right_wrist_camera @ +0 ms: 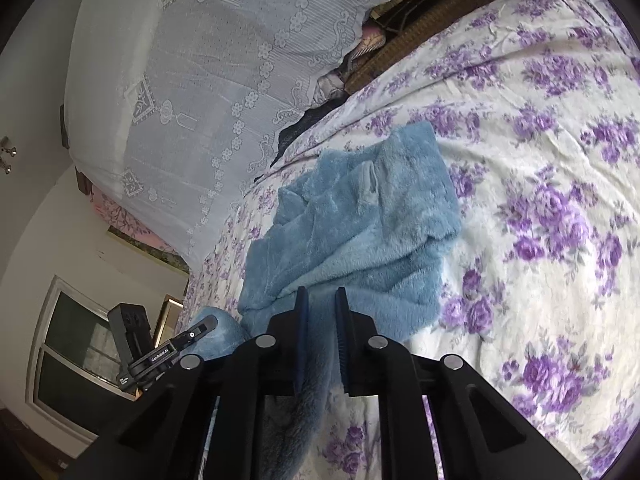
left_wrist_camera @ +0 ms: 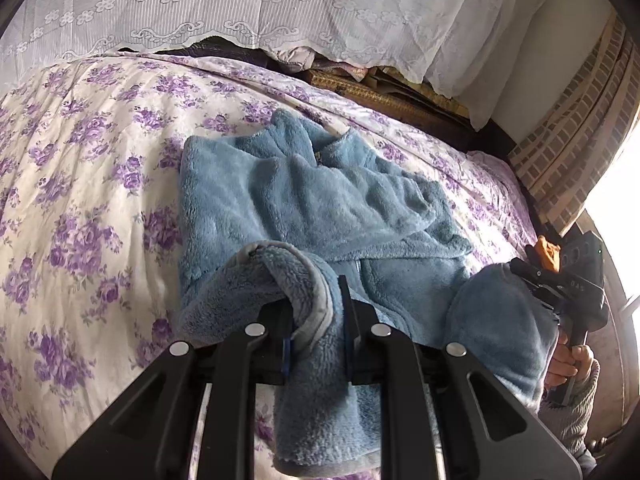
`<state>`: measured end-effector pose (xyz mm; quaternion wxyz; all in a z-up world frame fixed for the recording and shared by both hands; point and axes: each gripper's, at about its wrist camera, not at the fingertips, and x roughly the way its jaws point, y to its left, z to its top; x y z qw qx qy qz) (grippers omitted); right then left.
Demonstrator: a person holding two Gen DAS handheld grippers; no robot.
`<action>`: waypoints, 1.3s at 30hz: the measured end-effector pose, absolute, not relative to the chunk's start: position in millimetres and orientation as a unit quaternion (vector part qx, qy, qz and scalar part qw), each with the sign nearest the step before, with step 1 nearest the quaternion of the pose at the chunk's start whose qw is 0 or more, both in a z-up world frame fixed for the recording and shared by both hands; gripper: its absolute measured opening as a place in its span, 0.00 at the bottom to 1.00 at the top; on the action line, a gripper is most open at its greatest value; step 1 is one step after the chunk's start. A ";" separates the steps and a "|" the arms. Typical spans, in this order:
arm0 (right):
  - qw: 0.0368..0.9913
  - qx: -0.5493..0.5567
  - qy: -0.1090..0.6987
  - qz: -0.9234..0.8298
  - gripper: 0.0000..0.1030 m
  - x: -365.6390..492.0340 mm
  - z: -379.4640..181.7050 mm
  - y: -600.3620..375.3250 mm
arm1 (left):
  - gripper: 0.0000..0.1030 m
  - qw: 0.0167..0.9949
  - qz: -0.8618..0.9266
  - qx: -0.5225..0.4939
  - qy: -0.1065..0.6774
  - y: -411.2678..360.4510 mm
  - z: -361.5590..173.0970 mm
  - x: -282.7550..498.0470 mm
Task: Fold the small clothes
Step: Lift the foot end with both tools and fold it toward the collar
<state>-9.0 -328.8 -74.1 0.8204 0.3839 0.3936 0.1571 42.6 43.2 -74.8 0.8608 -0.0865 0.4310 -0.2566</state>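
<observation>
A small blue fleece jacket (left_wrist_camera: 304,200) lies on the floral bedspread (left_wrist_camera: 80,200), its sleeves folded across the front. My left gripper (left_wrist_camera: 316,304) is shut on the jacket's lower hem, with fleece bunched between the jaws and hanging below. My right gripper (right_wrist_camera: 322,312) is shut on the other hem corner of the jacket (right_wrist_camera: 360,232). In the left wrist view the right gripper (left_wrist_camera: 568,280) shows at the right edge, half covered by lifted fleece. In the right wrist view the left gripper (right_wrist_camera: 160,356) shows at lower left.
A white lace cover (left_wrist_camera: 280,8) drapes over stacked bedding at the bed's far side. A brown patterned blanket (left_wrist_camera: 380,96) lies beneath it. A brick-pattern wall (left_wrist_camera: 580,140) and a bright window are to the right. A dark window (right_wrist_camera: 72,352) shows in the right wrist view.
</observation>
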 end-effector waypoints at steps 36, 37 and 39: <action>0.828 0.358 0.375 0.214 0.15 -36.8 -42.3 -289.8 | 0.16 0.875 -0.252 -0.104 0.400 59.6 -53.4 37.8; 0.827 0.363 0.373 0.211 0.15 -29.3 -41.0 -291.7 | 0.16 0.876 -0.250 -0.105 0.400 59.7 -52.1 40.6; 0.829 0.367 0.371 0.203 0.15 -17.1 -38.9 -293.9 | 0.16 0.878 -0.243 -0.108 0.399 60.3 -49.5 47.4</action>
